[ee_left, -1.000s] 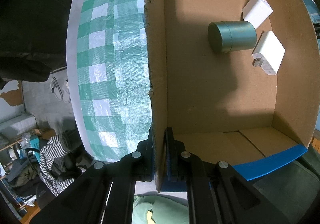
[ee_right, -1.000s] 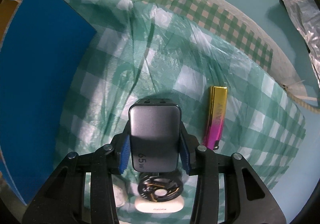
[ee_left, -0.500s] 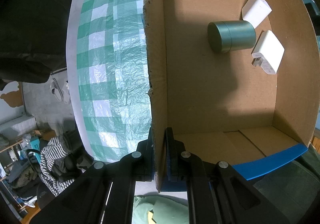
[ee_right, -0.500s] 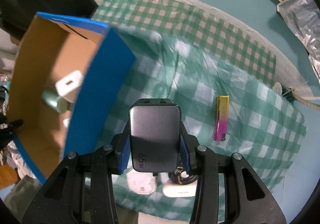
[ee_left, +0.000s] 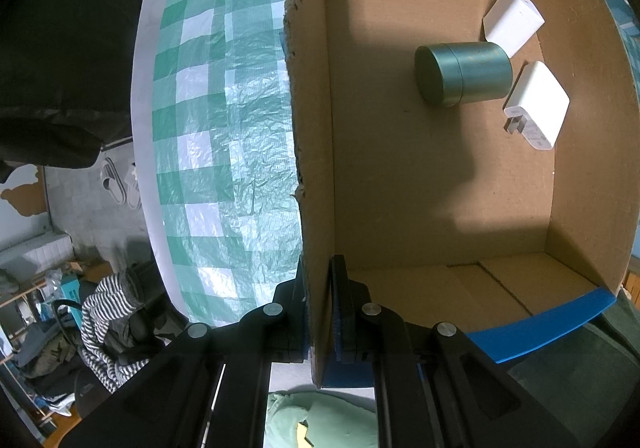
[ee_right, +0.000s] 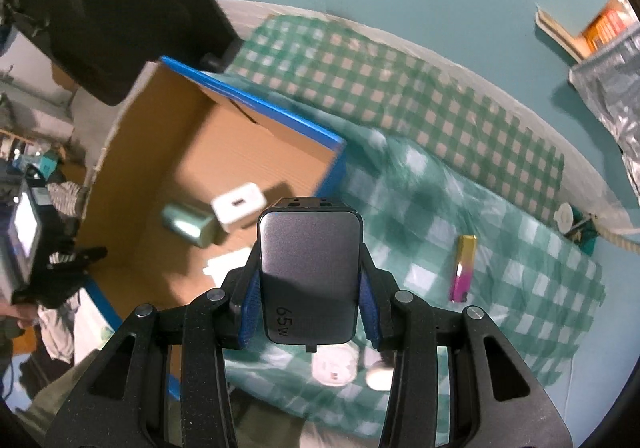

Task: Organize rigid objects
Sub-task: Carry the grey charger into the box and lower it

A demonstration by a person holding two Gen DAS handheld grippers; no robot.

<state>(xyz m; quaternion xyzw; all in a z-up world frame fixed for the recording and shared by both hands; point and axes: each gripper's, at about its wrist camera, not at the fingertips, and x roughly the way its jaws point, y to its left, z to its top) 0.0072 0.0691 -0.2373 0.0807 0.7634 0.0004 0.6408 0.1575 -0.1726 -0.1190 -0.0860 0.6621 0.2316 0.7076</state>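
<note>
Each black tool (ee_right: pixel 310 280) has blue pads (ee_right: pixel 247 308) and silver screws (ee_right: pixel 403 295).

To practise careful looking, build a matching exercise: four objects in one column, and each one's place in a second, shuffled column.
Objects
1. grey charger
2. green tin
3. pink-and-gold lighter
4. box wall

Places
A. lying on the checked cloth
B. on its side on the box floor
C. between the right tongs
D. pinched by the left tongs

Pairs: 1-C, 2-B, 3-A, 4-D
</note>
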